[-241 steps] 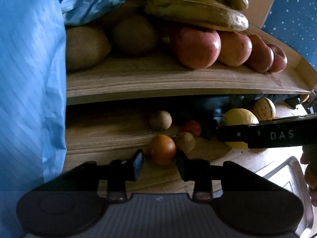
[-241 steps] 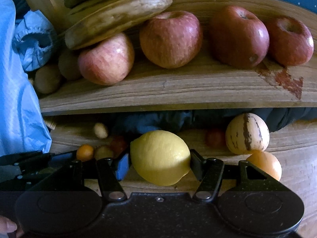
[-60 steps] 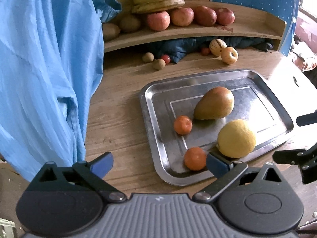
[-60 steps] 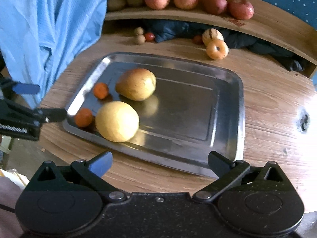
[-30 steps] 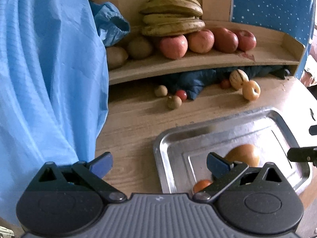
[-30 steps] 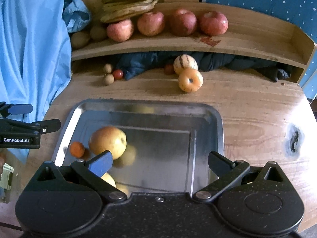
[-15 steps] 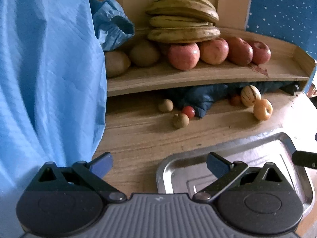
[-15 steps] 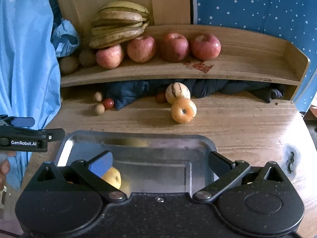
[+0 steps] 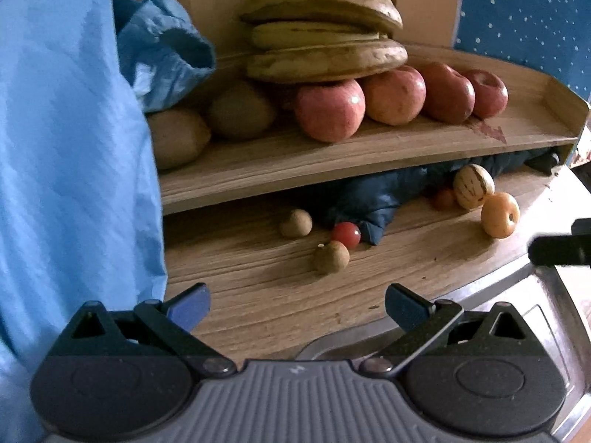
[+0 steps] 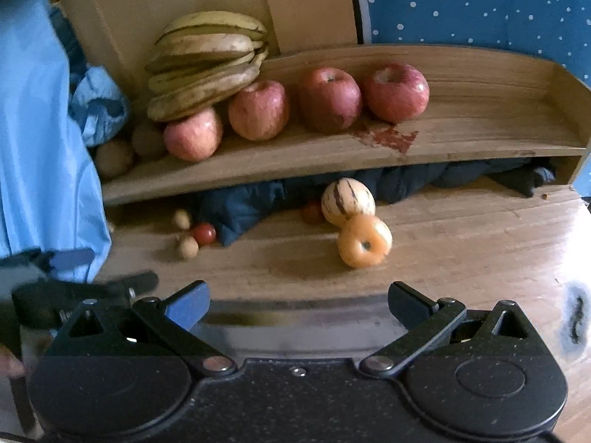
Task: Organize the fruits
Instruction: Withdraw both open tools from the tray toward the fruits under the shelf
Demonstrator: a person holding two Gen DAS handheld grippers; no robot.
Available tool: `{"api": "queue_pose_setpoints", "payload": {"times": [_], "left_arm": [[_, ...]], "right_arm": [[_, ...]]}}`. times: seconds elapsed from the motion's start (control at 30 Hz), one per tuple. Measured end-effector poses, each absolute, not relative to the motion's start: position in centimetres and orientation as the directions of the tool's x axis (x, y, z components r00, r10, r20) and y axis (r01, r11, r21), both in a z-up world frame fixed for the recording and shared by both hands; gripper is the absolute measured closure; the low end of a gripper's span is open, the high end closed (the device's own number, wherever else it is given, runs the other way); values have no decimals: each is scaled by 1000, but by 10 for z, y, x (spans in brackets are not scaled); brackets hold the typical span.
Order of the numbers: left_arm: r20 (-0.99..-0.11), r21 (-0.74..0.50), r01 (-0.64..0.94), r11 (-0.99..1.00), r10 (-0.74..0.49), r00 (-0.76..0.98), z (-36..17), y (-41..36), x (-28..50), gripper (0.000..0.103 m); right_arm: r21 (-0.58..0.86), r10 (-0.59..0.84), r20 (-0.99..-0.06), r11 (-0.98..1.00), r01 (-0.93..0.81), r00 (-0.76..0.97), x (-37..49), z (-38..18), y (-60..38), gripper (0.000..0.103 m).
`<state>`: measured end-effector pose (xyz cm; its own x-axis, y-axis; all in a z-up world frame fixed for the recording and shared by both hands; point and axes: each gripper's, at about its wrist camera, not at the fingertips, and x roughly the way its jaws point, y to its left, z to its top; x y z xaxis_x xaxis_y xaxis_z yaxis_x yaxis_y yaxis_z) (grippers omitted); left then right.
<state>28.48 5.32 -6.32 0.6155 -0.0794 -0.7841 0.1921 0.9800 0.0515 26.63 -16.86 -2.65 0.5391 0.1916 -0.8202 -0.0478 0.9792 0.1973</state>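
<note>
- Left gripper (image 9: 297, 301): jaws spread wide, nothing between them; held above the wooden tabletop (image 9: 266, 295) at the near-left corner of the metal tray (image 9: 546, 295).
- Right gripper (image 10: 299, 301): jaws spread wide, empty; held over the far rim of the metal tray (image 10: 295, 313), facing the shelf.
- Wooden shelf (image 10: 480, 136): raised above the far edge of the table, with a red stain (image 10: 388, 136) on its board.
- Bananas (image 9: 325, 48): a browned bunch, far left of the shelf, lying on top of the left-hand apples.
- Apples (image 10: 328, 98): four red ones in a row along the shelf, running rightward from under the bananas.
- Kiwis (image 9: 240, 114): two brown ones at the left end of the shelf, beside a crumpled blue bag (image 9: 162, 51).
- Striped squash (image 10: 347, 199): cream with dark stripes, on the table under the shelf edge, touching the orange-yellow fruit (image 10: 364, 243) just nearer.
- Small red fruit (image 9: 345, 234): on the table against the dark blue cloth (image 9: 373, 199); two small brown round fruits (image 9: 330, 256) lie just beside it.
- Another small red fruit (image 10: 312, 212): just left of the squash, half in shadow.
- Blue fabric (image 9: 66, 170): hangs along the left side.
- Starred blue backdrop (image 10: 480, 3): far right, behind the shelf.
</note>
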Motion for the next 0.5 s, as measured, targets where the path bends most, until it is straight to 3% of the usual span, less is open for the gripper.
{"api": "queue_pose_setpoints", "payload": {"times": [0.5], "left_arm": [[-790,35,262,964,-134,598,-79,46,296,1]], "right_arm": [[362,369,-860,928,-89,353,340,-49,-129,5]]}}
